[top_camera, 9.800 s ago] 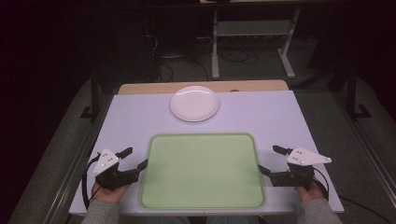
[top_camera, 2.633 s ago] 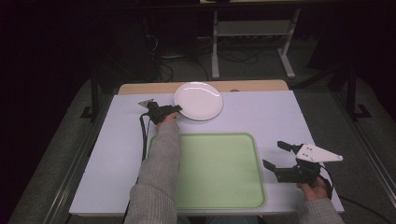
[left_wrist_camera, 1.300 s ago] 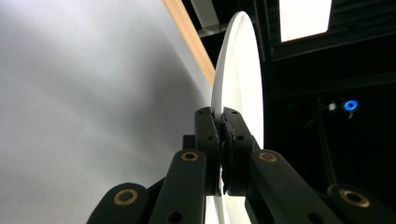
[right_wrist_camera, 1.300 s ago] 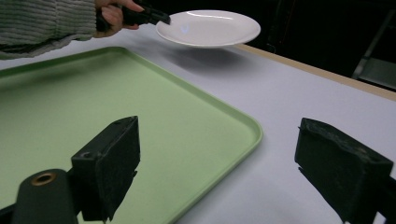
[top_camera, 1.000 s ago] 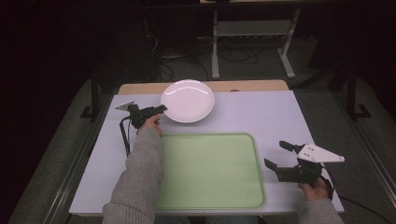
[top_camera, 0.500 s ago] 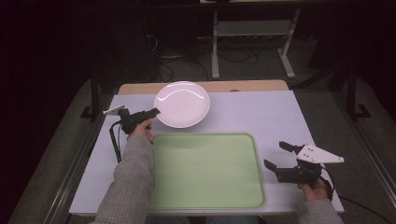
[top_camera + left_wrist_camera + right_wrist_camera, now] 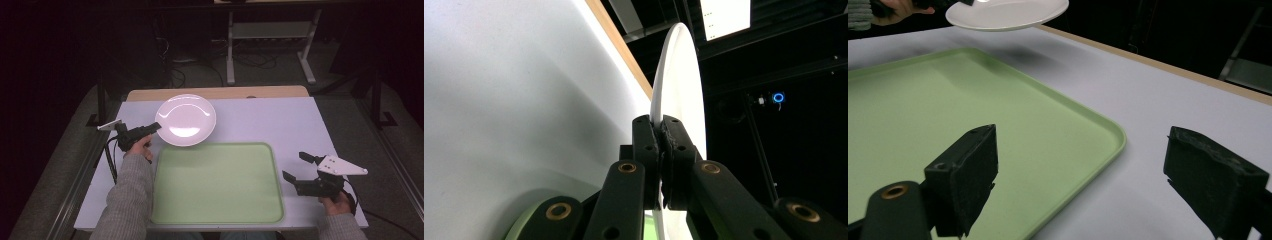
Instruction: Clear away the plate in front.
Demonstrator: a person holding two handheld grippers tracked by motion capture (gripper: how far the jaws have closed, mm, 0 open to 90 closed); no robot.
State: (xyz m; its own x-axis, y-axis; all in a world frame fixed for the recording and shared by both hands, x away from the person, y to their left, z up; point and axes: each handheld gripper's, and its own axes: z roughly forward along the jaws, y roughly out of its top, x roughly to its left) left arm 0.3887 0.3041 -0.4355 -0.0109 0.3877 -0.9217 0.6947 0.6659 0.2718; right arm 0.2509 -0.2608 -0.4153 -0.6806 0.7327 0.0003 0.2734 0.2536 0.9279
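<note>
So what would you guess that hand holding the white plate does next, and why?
Probably carry the plate a little toward the person, over the green tray, then lower it. The left hand-held gripper is shut on the plate's rim, and the right gripper view shows the plate lifted off the table, with its near edge just at the tray's far edge.

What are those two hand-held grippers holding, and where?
The left hand-held gripper pinches the white plate by its rim, lifted off the table. The right hand-held gripper is open, holding nothing.
</note>
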